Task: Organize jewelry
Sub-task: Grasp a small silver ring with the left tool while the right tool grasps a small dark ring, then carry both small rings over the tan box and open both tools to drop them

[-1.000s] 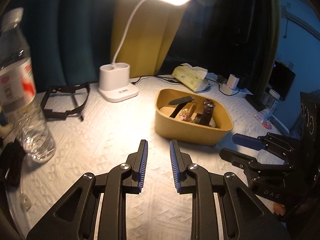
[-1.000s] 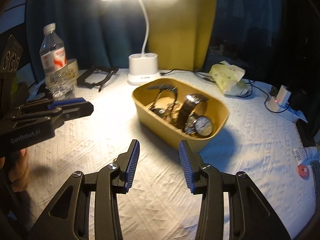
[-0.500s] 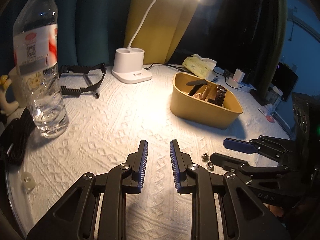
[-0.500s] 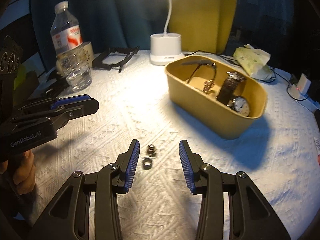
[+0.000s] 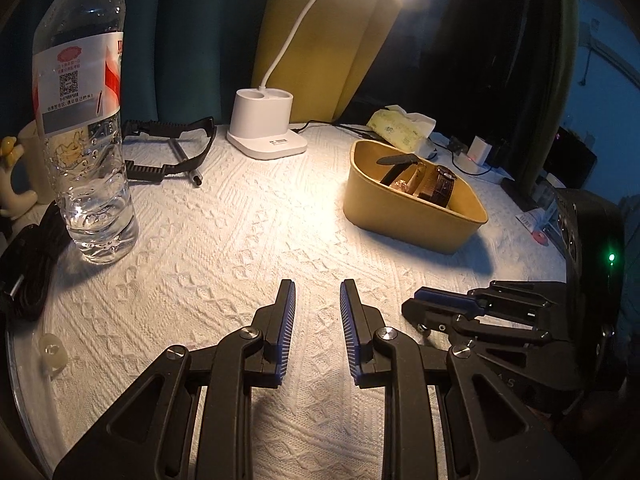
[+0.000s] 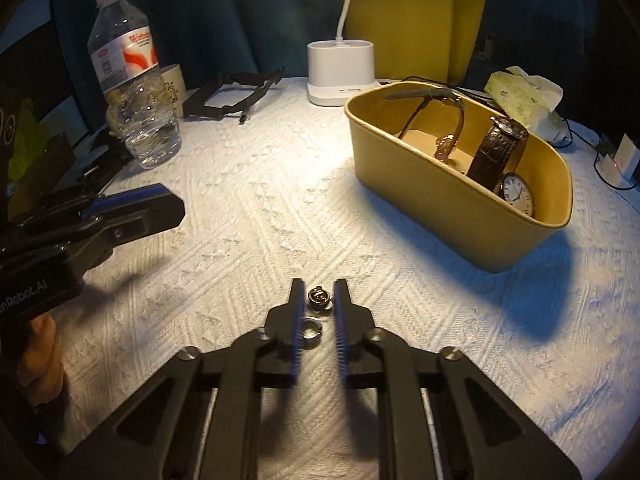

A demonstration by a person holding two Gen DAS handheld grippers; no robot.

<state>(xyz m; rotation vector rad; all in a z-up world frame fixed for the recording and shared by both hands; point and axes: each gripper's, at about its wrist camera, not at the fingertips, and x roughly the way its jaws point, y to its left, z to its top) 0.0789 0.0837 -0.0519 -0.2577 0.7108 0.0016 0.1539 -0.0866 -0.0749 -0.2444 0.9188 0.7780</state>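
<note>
while both claws gape narrowly, two rings [image 6: 314, 312] lie on white textured cloth [image 6: 248, 216].

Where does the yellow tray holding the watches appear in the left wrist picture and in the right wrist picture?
Left wrist view: the yellow tray sits right of centre, beyond the open left hand-held gripper.
Right wrist view: the yellow tray fills the upper right, beyond the right hand-held gripper.
Shared landmark: the white lamp base stands behind the tray, to its left, in both views.
</note>
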